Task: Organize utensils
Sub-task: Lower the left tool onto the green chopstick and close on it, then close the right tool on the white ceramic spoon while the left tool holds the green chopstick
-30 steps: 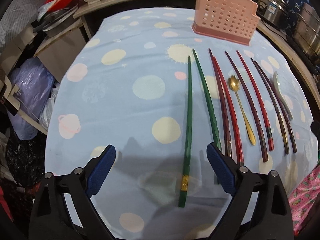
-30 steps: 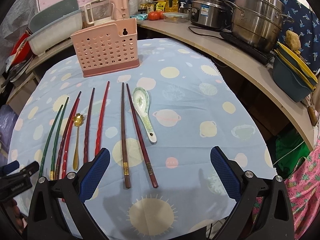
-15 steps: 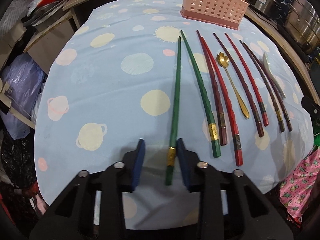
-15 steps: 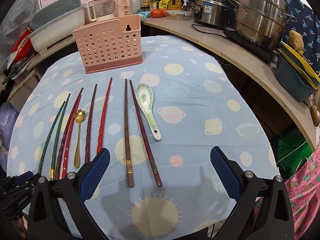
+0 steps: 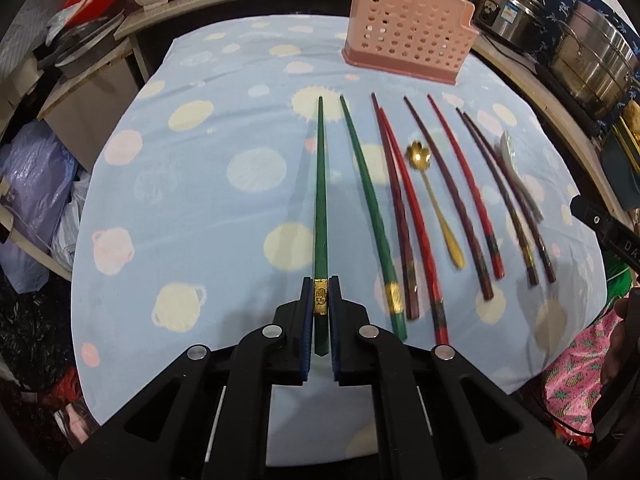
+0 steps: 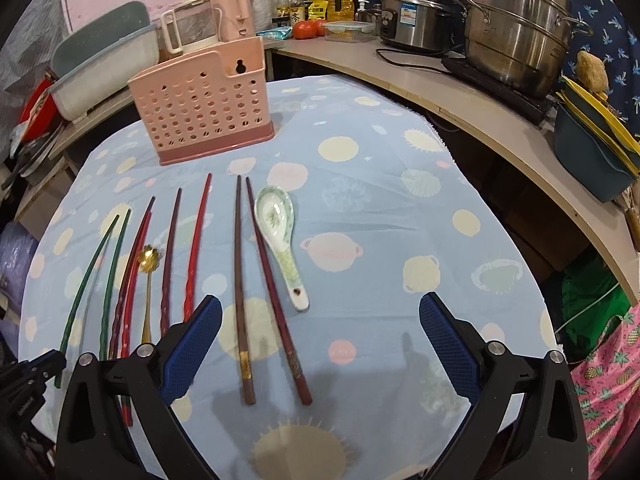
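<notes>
My left gripper (image 5: 320, 286) is shut on the gold-banded end of a green chopstick (image 5: 320, 184), which points away toward the pink perforated utensil holder (image 5: 408, 28). It looks slightly raised off the cloth. The second green chopstick (image 5: 370, 208), several red and dark chopsticks (image 5: 416, 216) and a gold spoon (image 5: 432, 200) lie in a row to the right. My right gripper (image 6: 320, 320) is open and empty above two brown chopsticks (image 6: 240, 280), next to a ceramic soup spoon (image 6: 280, 232). The holder (image 6: 204, 104) stands at the back.
The table carries a blue planet-print cloth (image 5: 208, 184). A curved wooden counter (image 6: 460, 96) at right holds steel pots (image 6: 516, 24) and a rice cooker (image 6: 416, 12). Bags and bins (image 5: 32, 184) crowd the left side.
My left gripper closed from wide open onto the leftmost green chopstick's handle end and now holds it. The right gripper stayed open and shifted only slightly.
</notes>
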`<move>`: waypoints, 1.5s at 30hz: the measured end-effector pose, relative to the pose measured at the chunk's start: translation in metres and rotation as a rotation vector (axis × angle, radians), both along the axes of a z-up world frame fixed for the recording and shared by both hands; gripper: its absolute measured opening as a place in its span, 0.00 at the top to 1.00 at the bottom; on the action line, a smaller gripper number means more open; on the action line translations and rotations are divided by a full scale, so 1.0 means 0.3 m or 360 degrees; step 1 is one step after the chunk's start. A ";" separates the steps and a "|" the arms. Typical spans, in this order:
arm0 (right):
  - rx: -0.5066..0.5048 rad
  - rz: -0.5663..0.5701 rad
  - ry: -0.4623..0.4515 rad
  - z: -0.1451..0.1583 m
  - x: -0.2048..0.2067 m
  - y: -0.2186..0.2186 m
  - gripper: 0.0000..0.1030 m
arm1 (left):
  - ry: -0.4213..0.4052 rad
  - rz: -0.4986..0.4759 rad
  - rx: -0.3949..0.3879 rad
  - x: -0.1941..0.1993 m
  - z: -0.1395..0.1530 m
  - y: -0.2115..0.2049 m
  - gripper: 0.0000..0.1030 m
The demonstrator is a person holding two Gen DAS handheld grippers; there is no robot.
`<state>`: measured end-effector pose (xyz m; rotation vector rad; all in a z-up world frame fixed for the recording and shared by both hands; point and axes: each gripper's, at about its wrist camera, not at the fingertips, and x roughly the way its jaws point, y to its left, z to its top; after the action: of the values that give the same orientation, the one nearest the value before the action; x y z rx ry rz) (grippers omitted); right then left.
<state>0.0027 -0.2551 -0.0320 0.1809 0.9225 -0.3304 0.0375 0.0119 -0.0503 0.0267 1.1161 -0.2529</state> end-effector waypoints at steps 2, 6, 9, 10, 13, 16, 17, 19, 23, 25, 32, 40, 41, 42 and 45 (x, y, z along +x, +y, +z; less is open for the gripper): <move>-0.0006 -0.0004 -0.0012 0.001 0.028 -0.017 0.14 | -0.0018 0.0013 -0.0004 0.029 0.012 -0.005 0.93; 0.0017 0.0007 -0.0006 -0.023 0.094 -0.037 0.23 | -0.0057 0.0032 0.0000 0.088 0.030 -0.015 0.93; 0.0081 0.0033 0.0038 -0.068 0.143 -0.045 0.33 | -0.0060 0.0048 0.0013 0.126 0.026 -0.021 0.93; 0.0100 0.0040 0.0052 -0.081 0.155 -0.043 0.37 | -0.0055 0.0052 0.0016 0.138 0.021 -0.023 0.93; 0.0130 0.0069 0.0096 -0.122 0.182 -0.029 0.47 | -0.0036 0.0059 0.0021 0.156 0.006 -0.025 0.93; 0.0167 0.0086 0.0129 -0.152 0.194 -0.023 0.62 | -0.0012 0.0061 0.0027 0.165 -0.012 -0.025 0.93; 0.0186 0.0087 0.0141 -0.163 0.197 -0.025 0.66 | -0.0005 0.0061 0.0027 0.166 -0.018 -0.026 0.93; 0.0213 0.0089 0.0146 -0.175 0.197 -0.028 0.67 | 0.0006 0.0060 0.0028 0.166 -0.028 -0.030 0.93; 0.0232 0.0084 0.0140 -0.180 0.196 -0.042 0.76 | 0.0020 0.0051 0.0030 0.167 -0.041 -0.041 0.93; 0.0244 0.0082 0.0158 -0.192 0.199 -0.050 0.81 | 0.0026 0.0048 0.0032 0.167 -0.046 -0.047 0.93; 0.0221 0.0083 0.0149 -0.203 0.190 -0.045 0.82 | 0.0041 0.0044 0.0037 0.160 -0.058 -0.053 0.93; 0.0188 0.0097 0.0151 -0.202 0.185 -0.037 0.81 | 0.0052 0.0053 0.0033 0.155 -0.065 -0.046 0.93; 0.0187 0.0100 0.0150 -0.203 0.184 -0.037 0.81 | 0.0055 0.0053 0.0031 0.155 -0.065 -0.045 0.93; 0.0189 0.0101 0.0150 -0.203 0.181 -0.037 0.81 | 0.0056 0.0053 0.0029 0.154 -0.066 -0.045 0.93; 0.0194 0.0106 0.0149 -0.201 0.177 -0.037 0.82 | 0.0058 0.0050 0.0028 0.150 -0.069 -0.045 0.93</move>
<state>0.0558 -0.2664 -0.0925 0.2481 1.0396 -0.2226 0.0827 -0.0016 -0.0708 0.0201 1.1542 -0.2160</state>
